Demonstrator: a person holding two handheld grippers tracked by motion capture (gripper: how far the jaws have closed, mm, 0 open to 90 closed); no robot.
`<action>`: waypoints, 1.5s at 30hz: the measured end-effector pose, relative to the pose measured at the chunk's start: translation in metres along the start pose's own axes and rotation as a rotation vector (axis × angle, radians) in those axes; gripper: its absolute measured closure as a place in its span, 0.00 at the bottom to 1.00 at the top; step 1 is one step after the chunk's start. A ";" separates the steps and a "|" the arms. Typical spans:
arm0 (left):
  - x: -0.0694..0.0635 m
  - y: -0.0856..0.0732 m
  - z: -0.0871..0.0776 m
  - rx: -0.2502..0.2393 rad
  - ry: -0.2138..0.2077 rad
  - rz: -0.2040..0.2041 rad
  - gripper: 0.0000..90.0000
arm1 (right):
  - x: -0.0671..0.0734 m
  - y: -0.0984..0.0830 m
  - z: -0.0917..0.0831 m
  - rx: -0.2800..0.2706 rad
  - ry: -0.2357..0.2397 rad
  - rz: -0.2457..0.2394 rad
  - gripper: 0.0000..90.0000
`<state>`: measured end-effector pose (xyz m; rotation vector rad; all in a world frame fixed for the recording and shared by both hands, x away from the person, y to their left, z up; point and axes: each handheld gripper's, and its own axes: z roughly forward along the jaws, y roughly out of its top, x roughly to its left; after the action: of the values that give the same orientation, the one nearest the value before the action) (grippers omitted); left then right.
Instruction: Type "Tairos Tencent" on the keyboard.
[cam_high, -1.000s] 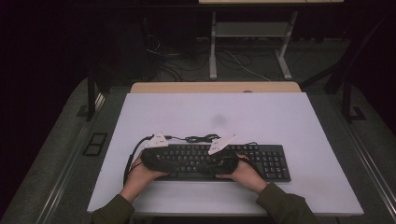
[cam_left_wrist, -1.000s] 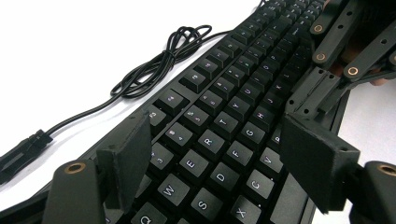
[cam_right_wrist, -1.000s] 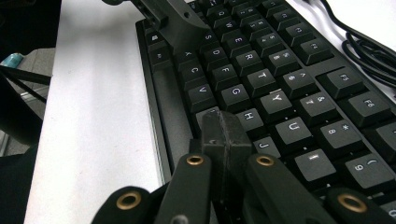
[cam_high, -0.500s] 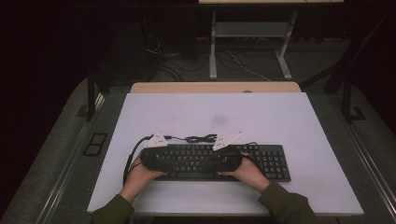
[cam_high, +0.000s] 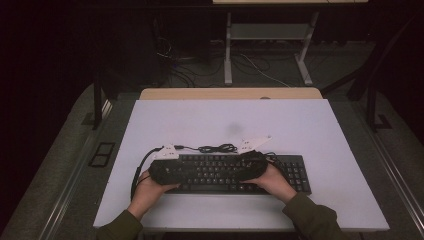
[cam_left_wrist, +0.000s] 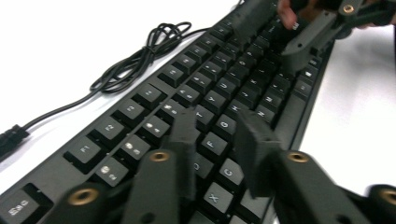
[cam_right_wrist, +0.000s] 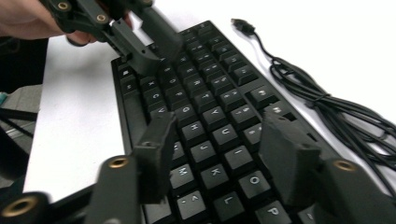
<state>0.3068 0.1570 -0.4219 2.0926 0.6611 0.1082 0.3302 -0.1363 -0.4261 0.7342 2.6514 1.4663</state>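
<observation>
Black keyboard (cam_high: 235, 172) lying flat near the front edge of the white tabletop (cam_high: 300, 125), its bundled cable (cam_high: 217, 148) just behind it. Left tool (cam_left_wrist: 219, 140) poised over the left-hand keys, jaws just narrowed to a small gap with nothing between them. Right tool (cam_right_wrist: 219, 140) above the middle keys, jaws just spread wide, gripping nothing.

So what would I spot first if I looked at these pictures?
Probably the black keyboard, lying near the front edge of the white table. The left hand-held gripper and the right hand-held gripper both hover over its keys, pointing toward each other; the left one's jaws have just been closing and the right one's opening, with nothing clamped between them. A tangled black cable lies just behind the keyboard.
</observation>
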 end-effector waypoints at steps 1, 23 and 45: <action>-0.001 0.000 0.000 0.002 -0.006 -0.002 0.84 | -0.001 0.000 -0.001 -0.002 -0.006 0.003 0.42; -0.002 -0.006 0.011 0.094 -0.071 0.029 0.99 | -0.006 -0.002 -0.004 -0.026 -0.032 0.032 0.31; -0.002 -0.004 0.012 0.106 -0.057 0.050 0.99 | -0.006 -0.001 -0.007 -0.037 -0.040 0.031 0.30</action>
<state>0.3071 0.1487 -0.4319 2.2065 0.5921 0.0424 0.3338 -0.1445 -0.4240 0.7966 2.5880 1.4881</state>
